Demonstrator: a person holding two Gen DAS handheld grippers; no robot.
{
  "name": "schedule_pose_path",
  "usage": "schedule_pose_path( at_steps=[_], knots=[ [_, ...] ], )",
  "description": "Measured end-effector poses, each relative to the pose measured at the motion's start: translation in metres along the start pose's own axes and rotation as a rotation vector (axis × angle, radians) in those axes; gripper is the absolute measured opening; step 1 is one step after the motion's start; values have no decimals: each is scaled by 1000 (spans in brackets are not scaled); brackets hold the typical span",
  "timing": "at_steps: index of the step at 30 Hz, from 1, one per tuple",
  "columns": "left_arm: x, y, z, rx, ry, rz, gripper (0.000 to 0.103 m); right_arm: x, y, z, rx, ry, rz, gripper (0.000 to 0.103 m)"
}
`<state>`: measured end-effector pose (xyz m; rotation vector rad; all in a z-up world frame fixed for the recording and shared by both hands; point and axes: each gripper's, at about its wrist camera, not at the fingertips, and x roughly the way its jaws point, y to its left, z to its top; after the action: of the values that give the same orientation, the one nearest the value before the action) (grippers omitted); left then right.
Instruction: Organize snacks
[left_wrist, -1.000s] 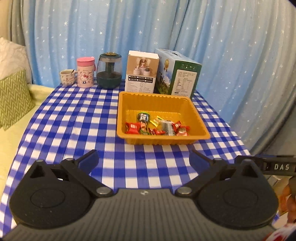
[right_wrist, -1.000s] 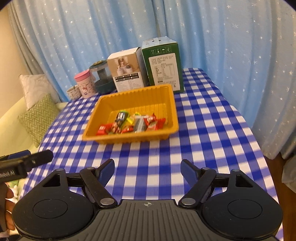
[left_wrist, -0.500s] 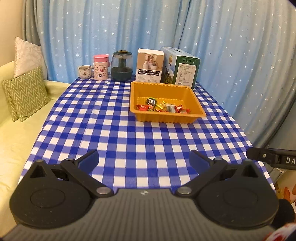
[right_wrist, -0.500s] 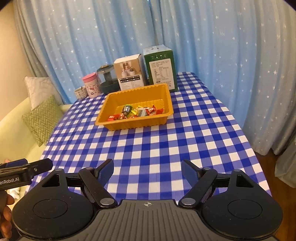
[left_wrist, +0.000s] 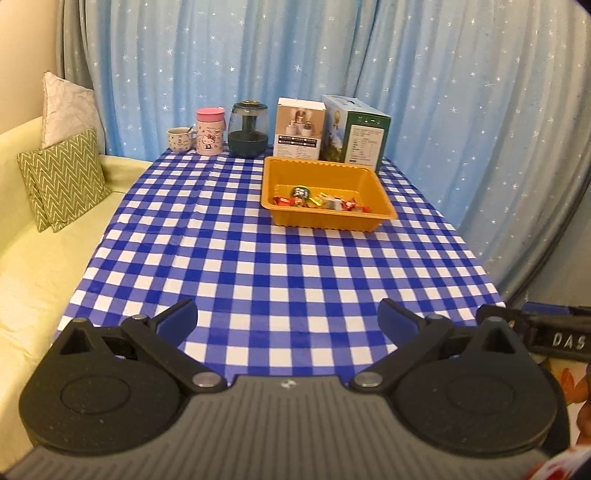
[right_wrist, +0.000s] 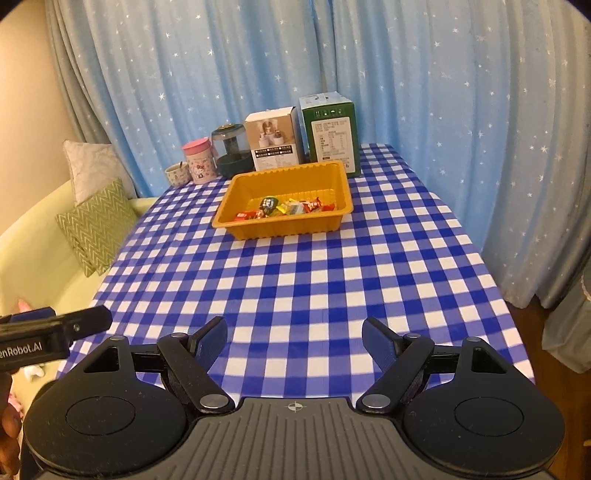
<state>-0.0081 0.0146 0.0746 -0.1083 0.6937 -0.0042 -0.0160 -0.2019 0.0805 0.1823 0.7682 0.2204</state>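
Note:
An orange tray (left_wrist: 384, 210) (right_wrist: 343, 214) stands on the blue checked tablecloth toward the far side. Several wrapped snacks (left_wrist: 321, 202) (right_wrist: 284, 208) lie in a row along its near side. My left gripper (left_wrist: 288, 319) is open and empty, held over the table's near edge, far from the tray. My right gripper (right_wrist: 294, 338) is open and empty, also over the near edge. Each gripper shows at the edge of the other's view: the right one (left_wrist: 543, 328), the left one (right_wrist: 55, 328).
Behind the tray stand a white box (left_wrist: 300, 127), a green box (left_wrist: 356, 134), a dark jar (left_wrist: 248, 129), a pink tumbler (left_wrist: 209, 131) and a small cup (left_wrist: 180, 139). A sofa with cushions (left_wrist: 62, 177) is on the left. Blue starred curtains hang behind.
Both grippers have drawn back from the tray toward the table's near edge; the tray looks smaller and farther. Both stay open and empty.

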Motion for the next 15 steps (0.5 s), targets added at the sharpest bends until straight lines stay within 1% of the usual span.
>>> schedule_pose_path(
  at_steps=[6, 10, 15],
  knots=[
    [-20, -15, -11, 17, -10, 2, 103, -26, -2, -13, 4, 8, -18, 80],
    [-30, -22, -17, 33, -24, 8, 103, -39, -3, -20, -5, -9, -43, 80],
    [-40, -23, -23, 36, -27, 9, 103, -53, -5, -24, 2, -26, -43, 80]
  ],
)
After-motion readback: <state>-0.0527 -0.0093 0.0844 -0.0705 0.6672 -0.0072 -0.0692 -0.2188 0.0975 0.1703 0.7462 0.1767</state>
